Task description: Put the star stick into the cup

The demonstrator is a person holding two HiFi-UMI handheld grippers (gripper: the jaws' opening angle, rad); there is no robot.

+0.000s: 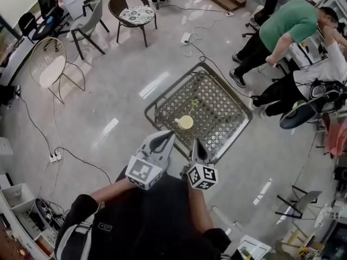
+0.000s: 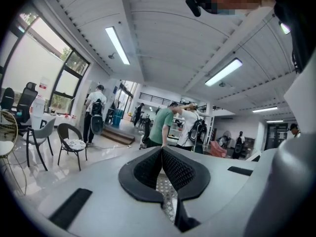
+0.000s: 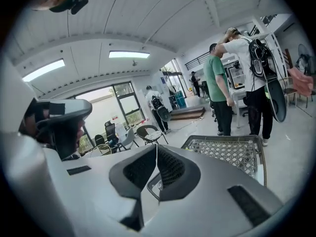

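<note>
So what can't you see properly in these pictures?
Star stick: head view, too small to confirm its shape.
Cup: contents too small in head view; gripper bodies block it in both gripper views.
Table: near edge hidden behind left gripper and right gripper, head view.

- One cup (image 1: 185, 122), one star stick (image 1: 193, 103), one mesh worktop (image 1: 227, 118).
- Two claws at six o'clock: left claw (image 1: 171, 134), right claw (image 1: 196, 141).
- Two people at two o'clock: bystander in green (image 1: 284, 28), bystander in white (image 1: 320, 72).
</note>
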